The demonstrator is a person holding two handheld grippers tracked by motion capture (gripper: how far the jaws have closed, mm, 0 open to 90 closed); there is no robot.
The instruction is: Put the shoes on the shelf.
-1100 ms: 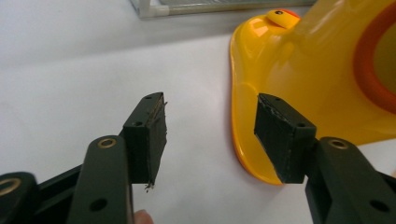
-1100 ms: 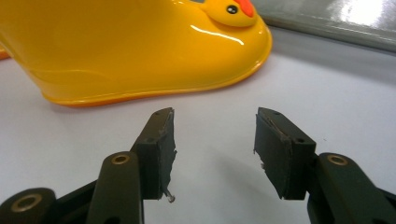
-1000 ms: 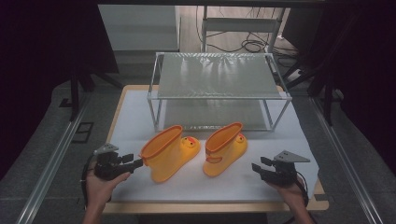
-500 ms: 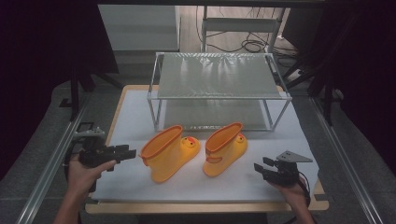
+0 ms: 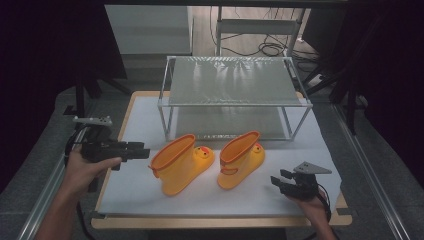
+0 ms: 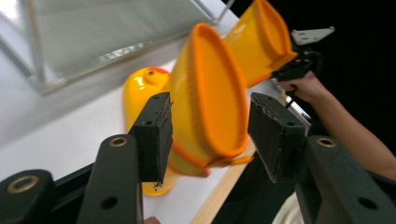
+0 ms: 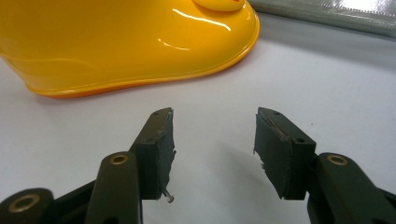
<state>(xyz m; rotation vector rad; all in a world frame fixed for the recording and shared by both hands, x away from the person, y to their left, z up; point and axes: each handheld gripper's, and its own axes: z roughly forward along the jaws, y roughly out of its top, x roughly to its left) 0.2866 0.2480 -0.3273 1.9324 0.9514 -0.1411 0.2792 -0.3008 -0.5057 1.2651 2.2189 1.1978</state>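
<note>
Nearest the person, the right gripper (image 5: 286, 181) rests low on the white table (image 5: 140, 192) with its jaws apart and nothing between them, just short of the right yellow boot (image 5: 241, 159). The left gripper (image 5: 139, 151) hangs raised beside the left yellow boot (image 5: 180, 164); its jaws have just been closing a little yet stand apart, empty. Behind both boots stands a wire shelf rack (image 5: 232, 82).
</note>
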